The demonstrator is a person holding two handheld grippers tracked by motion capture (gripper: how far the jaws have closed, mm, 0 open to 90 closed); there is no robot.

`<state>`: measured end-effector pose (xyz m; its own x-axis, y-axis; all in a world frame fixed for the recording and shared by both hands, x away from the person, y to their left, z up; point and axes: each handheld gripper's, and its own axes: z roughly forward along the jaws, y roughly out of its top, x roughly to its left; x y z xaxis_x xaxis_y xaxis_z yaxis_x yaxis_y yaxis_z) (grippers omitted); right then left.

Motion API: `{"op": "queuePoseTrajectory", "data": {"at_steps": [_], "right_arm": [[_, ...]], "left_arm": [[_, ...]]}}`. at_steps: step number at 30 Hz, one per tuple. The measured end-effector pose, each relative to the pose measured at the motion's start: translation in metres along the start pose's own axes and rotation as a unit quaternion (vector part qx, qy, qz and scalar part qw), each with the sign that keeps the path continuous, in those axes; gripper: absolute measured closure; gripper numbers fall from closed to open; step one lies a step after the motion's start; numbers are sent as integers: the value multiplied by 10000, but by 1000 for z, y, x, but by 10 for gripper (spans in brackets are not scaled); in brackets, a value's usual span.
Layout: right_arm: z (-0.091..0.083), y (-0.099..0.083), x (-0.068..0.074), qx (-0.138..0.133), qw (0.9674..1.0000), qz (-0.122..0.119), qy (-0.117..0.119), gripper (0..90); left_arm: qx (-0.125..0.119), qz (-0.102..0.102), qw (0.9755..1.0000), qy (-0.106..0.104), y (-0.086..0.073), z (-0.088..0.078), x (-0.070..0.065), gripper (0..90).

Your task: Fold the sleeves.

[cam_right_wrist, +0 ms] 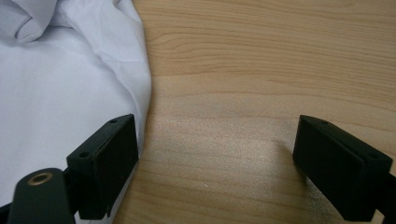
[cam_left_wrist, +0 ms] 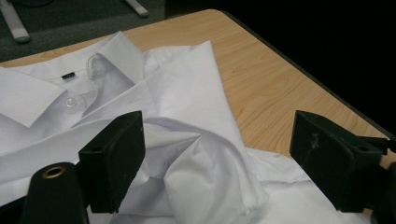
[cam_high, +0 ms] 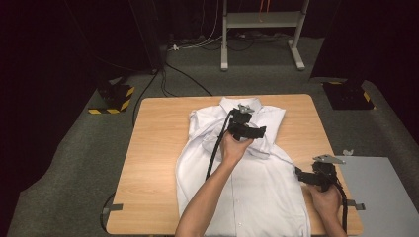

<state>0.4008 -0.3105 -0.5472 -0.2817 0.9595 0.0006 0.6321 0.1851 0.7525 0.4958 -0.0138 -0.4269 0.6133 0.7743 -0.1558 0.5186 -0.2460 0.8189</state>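
Observation:
A white button-up shirt (cam_high: 247,190) lies front up on the wooden table (cam_high: 153,158), with its collar (cam_high: 237,105) at the far side. My left gripper (cam_high: 257,132) hovers over the shirt's upper right part. Its jaws stand open above a folded, rumpled sleeve (cam_left_wrist: 205,182), and the pads do not touch the cloth. The collar (cam_left_wrist: 112,56) with its clear button lies beyond it. My right gripper (cam_high: 300,174) rests low at the shirt's right edge near the table's front right. In its own view the right gripper (cam_right_wrist: 217,163) is open over bare wood (cam_right_wrist: 261,70), with the shirt's side hem (cam_right_wrist: 135,84) beside one pad.
A grey panel (cam_high: 378,192) adjoins the table's right front corner. On the floor behind are a white metal stand (cam_high: 262,29), cables, and two black bases with yellow stripes (cam_high: 116,96) (cam_high: 346,94). Bare wood shows to the left of the shirt.

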Motion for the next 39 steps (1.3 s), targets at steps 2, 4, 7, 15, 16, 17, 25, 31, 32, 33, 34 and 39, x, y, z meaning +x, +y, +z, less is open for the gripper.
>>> {"op": "queuePoseTrajectory", "data": {"at_steps": [2,4,7,15,16,17,25,31,32,33,34,39], "right_arm": [[0,0,0,0,10000,0,0,139],[0,0,0,0,10000,0,0,139],[0,0,0,0,10000,0,0,139],[0,0,0,0,10000,2,2,139],[0,0,0,0,10000,2,1,139],[0,0,0,0,10000,2,1,139],[0,0,0,0,10000,2,1,138],[0,0,0,0,10000,1,0,139],[0,0,0,0,10000,2,0,139],[0,0,0,1,10000,2,0,139],[0,0,0,1,10000,1,1,139],[0,0,0,0,10000,1,1,139]], "left_arm": [[-18,15,10000,26,0,-1,-1,176],[-28,55,10000,66,0,-2,-2,157],[-70,74,9999,79,1,-4,-2,148],[-272,160,9994,124,4,-19,-3,149],[-290,162,9994,123,4,-20,-2,146],[-313,164,9993,124,4,-22,-2,144],[-398,204,9989,128,2,-34,3,131],[-431,283,9986,91,0,-43,7,121],[-437,303,9986,83,-1,-45,8,121],[-449,321,9985,70,-2,-47,8,120],[-462,341,9983,47,-2,-48,8,120],[-548,469,9974,-25,-4,-57,12,111]]}}
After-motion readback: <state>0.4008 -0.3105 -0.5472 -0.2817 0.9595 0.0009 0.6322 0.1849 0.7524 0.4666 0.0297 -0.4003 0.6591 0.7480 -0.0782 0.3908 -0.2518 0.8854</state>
